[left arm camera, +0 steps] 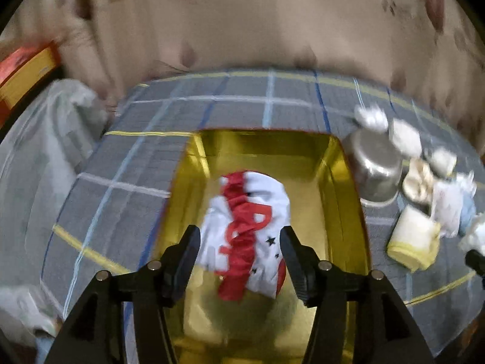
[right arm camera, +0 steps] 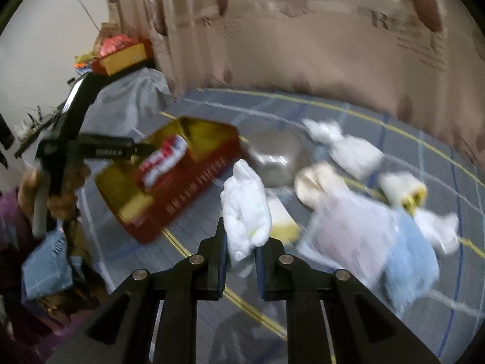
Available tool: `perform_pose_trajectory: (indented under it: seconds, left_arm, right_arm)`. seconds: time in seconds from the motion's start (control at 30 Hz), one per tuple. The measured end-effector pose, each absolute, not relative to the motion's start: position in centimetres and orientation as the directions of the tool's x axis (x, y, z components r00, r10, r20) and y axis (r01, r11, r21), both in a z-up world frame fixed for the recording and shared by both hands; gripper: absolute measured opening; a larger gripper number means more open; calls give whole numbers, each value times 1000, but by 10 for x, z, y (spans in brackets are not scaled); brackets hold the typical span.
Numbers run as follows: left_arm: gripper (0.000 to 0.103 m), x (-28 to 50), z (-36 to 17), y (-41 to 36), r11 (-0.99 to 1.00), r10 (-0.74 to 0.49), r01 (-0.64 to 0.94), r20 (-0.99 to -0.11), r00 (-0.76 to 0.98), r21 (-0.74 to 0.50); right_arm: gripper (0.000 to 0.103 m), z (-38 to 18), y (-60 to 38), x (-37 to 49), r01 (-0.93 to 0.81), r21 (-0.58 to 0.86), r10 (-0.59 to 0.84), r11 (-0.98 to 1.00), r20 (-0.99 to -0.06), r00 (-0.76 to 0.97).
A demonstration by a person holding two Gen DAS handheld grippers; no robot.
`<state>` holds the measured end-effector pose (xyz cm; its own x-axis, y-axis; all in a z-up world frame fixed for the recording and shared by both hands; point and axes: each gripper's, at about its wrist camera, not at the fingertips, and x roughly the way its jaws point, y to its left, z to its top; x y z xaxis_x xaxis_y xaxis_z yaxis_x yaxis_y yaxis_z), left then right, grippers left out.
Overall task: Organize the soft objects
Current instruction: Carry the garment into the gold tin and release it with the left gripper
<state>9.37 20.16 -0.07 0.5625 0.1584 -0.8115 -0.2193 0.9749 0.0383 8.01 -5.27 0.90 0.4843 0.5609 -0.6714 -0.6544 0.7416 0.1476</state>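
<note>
At lower centre, the right hand-held gripper (right arm camera: pixel 241 261) is clamping a white cloth (right arm camera: pixel 245 212); the left hand-held gripper (left arm camera: pixel 239 242) is hanging apart over the box (left arm camera: pixel 348 182).

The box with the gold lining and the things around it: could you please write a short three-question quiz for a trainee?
1. True or false: the left gripper is shut on the red and white cloth.
2. What does the right gripper hold? A) the metal pot B) a white cloth C) the blue cloth
3. Fill in: the red and white cloth lies inside the ____.

Key
1. False: its jaws stand open above the cloth.
2. B
3. Box, gold inside, red outside.
</note>
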Motion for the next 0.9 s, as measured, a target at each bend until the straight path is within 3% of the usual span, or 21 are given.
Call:
perform_pose_trajectory:
  seconds: [0.23, 0.5, 0.63, 0.8, 0.9]
  left_arm:
    - [59, 43, 10, 204, 923, 284, -369, -842, 459, 110]
    - [59, -18, 10, 199, 892, 280, -447, -857, 432, 66]
    - [59, -22, 19, 205, 885, 323, -459, -820, 473, 84]
    - [59, -15, 7, 209, 895, 285, -440, -844, 454, 65]
    - [59, -15, 4, 211, 895, 276, -441, -851, 446, 58]
  right_arm:
    - [14, 30, 32, 108, -731, 191, 645, 655, -645, 409]
    - [14, 5, 122, 153, -744, 199, 615, 638, -713, 336]
    - [14, -16, 150, 171, -734, 186, 580, 654, -745, 328]
    - [15, -31, 164, 181, -724, 157, 541, 671, -772, 334]
    - [22, -37, 165, 186, -710, 168, 534, 684, -778, 330]
